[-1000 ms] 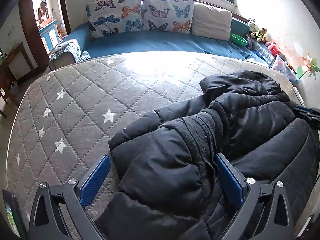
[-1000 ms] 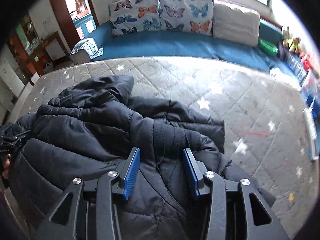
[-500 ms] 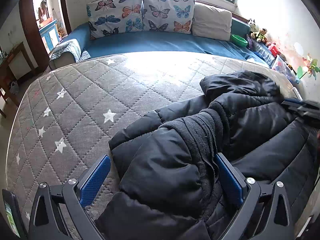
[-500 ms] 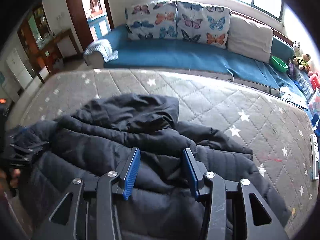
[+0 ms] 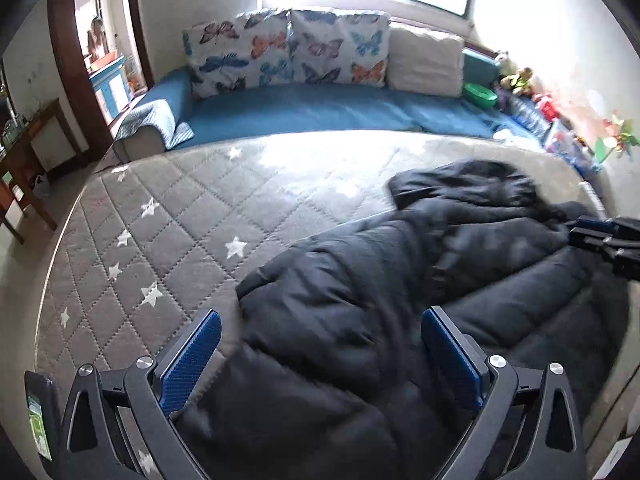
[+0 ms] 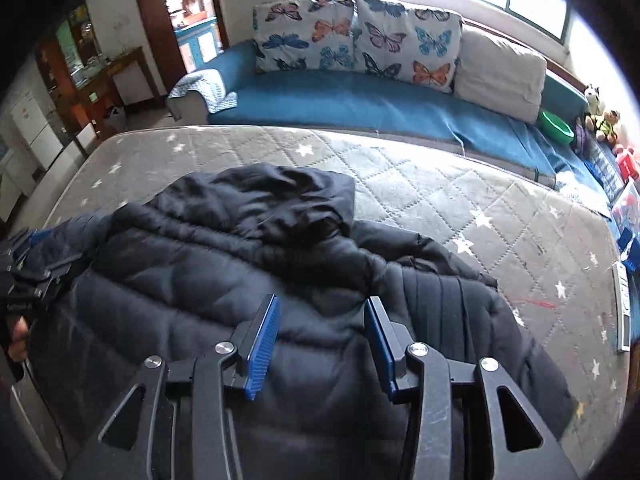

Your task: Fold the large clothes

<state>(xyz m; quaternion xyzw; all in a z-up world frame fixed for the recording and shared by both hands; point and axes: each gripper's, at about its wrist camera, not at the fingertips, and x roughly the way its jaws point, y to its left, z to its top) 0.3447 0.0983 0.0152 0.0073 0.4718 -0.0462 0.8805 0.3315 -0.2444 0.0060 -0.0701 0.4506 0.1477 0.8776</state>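
A black puffer jacket (image 5: 400, 280) with a hood (image 5: 464, 184) lies on the grey star-quilted mattress (image 5: 180, 220). My left gripper (image 5: 320, 316) hovers wide open above the jacket's sleeve, its pads clear of the fabric. The right gripper (image 5: 600, 236) shows at the right edge of that view. In the right wrist view the jacket (image 6: 240, 280) fills the near half, hood (image 6: 272, 196) towards the sofa. My right gripper (image 6: 323, 302) stands open over the jacket's body, with the ribbed cuff (image 6: 440, 300) just right of it. The left gripper (image 6: 28, 272) shows at the left edge.
A blue sofa (image 6: 360, 104) with butterfly cushions (image 6: 352, 32) runs along the mattress's far side. A green bowl (image 6: 554, 126) and toys (image 6: 600, 120) sit at its right end. A wooden table (image 5: 24, 160) stands left. A flat white device (image 6: 622, 304) lies at the mattress's right edge.
Both grippers have lifted off the jacket. The left one rose clear of the sleeve. The right one left the ribbed cuff and shifted left over the jacket's body.
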